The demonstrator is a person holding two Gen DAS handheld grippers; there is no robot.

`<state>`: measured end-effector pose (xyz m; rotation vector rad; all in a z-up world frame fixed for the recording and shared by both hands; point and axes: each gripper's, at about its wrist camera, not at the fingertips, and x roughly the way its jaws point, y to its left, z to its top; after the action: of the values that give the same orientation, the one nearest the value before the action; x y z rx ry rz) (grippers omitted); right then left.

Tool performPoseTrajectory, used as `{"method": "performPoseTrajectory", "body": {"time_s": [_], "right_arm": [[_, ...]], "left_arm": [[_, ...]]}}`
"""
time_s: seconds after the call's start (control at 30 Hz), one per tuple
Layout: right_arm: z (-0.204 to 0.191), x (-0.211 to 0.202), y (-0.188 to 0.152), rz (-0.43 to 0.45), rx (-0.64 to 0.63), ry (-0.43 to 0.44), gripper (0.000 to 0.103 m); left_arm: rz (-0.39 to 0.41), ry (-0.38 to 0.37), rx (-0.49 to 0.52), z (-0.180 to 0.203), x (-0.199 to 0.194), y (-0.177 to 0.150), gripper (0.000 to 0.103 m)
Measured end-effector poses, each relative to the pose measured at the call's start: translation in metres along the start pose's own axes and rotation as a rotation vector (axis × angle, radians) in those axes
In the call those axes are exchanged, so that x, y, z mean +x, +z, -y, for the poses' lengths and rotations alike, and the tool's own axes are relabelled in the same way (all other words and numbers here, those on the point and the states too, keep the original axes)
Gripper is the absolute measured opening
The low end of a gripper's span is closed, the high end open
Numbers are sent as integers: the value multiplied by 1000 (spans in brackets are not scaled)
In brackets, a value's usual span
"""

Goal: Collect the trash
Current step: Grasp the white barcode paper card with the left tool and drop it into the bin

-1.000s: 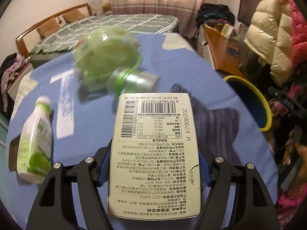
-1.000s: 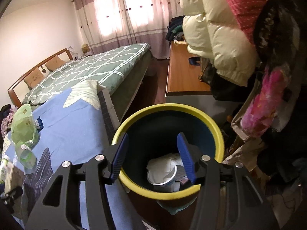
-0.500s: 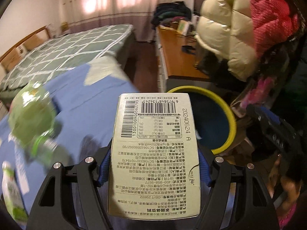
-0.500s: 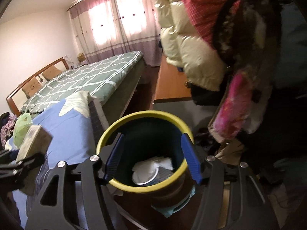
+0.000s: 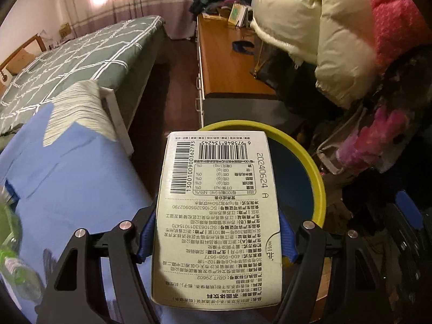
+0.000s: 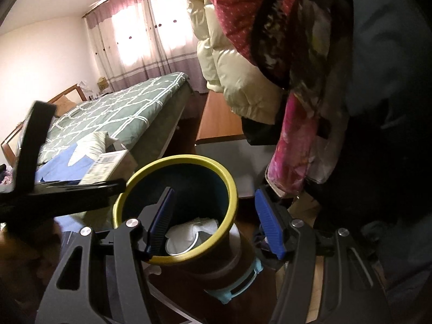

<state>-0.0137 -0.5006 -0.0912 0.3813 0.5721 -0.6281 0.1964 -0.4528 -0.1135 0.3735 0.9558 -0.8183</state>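
The left claw [image 5: 217, 239] is clamped on a box [image 5: 218, 216]. Its two blue pads press on the long sides of the box. The box is pale and flat, with black bar codes and small print on the face that looks up. The far end of the box sticks out over the near rim of the bin [image 5: 316, 167]. The bin is round, with a yellow rim and a dark blue inside. From the right side you can see the box [image 6: 108, 166] too, held up just to the left of the bin [image 6: 172, 162] and not inside it. The right claw [image 6: 213, 222] is apart and holds nothing. Its left pad hangs over the mouth of the bin and its right pad is outside the rim, so the rim's right side sits between them, but they do not press on it. In the bin lie some white paper [image 6: 194, 226] and a round shiny lid [image 6: 181, 245]. A pale blue band [image 6: 243, 280] goes around the bin low down. To the left of the bin is the worktop [image 5: 70, 178] with a blue cloth on it. At its left edge there is a blurry green bottle [image 5: 10, 243]. Behind the worktop is a bed [image 5: 81, 62] with a green checked cover. Puffy coats [image 5: 310, 27], cream and pink, hang on the right, above the bin.
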Motion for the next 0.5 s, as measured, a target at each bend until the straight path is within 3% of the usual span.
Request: {"method": "performPoseTrajectory", "body": {"time_s": [0.07, 0.13, 0.23, 0.5], "right_arm": [[2, 2, -1, -7, 5, -1, 60], [2, 4, -2, -14, 11, 5, 60], [2, 6, -3, -20, 8, 17, 61], [-31, 6, -12, -47, -36, 107, 61]], "left_arm": [[1, 2, 7, 5, 8, 3, 75], [18, 22, 8, 8, 8, 5, 87], [62, 35, 3, 7, -7, 3, 89], [231, 85, -84, -32, -101, -36, 95]]}}
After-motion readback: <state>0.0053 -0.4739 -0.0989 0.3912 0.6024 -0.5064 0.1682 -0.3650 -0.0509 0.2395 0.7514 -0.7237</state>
